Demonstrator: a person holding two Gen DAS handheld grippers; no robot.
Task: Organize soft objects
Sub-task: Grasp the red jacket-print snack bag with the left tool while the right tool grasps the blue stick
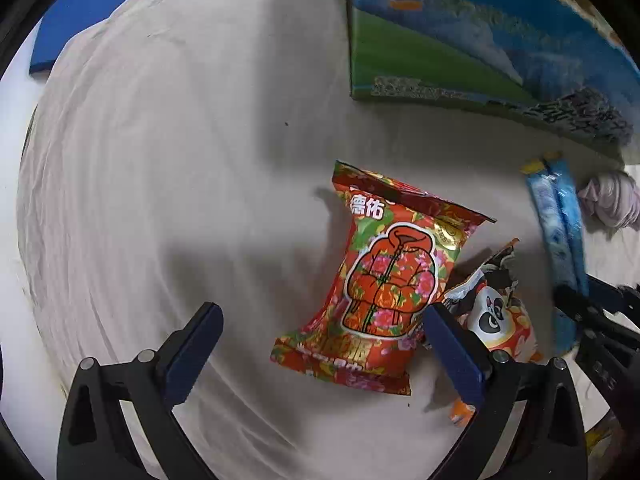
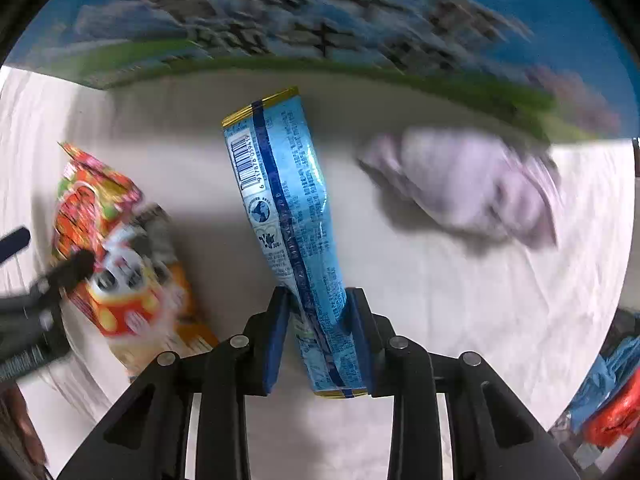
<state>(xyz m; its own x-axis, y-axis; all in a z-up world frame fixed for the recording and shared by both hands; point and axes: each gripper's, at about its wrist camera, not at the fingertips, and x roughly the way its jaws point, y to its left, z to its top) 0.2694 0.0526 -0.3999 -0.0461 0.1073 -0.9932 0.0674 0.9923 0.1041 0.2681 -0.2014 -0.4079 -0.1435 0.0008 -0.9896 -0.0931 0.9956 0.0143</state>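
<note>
My right gripper point(image 2: 318, 300) is shut on a long blue snack packet point(image 2: 288, 208) and holds it lifted over the white cloth; the packet also shows in the left wrist view point(image 1: 558, 232), with the right gripper point(image 1: 576, 300) at its lower end. My left gripper point(image 1: 320, 320) is open and empty above the cloth. A red floral packet point(image 1: 380, 280) lies between and just beyond its fingers. A panda packet point(image 1: 496, 316) lies partly behind the right finger. Both packets show blurred at the left of the right wrist view point(image 2: 120, 248). A crumpled lilac cloth point(image 2: 472, 184) lies to the right.
A large blue and green printed box point(image 1: 460, 40) stands at the back of the white sheet point(image 1: 180, 160). A blue pad point(image 1: 88, 12) lies at the far left. Blue and red packets point(image 2: 612, 392) sit at the right edge.
</note>
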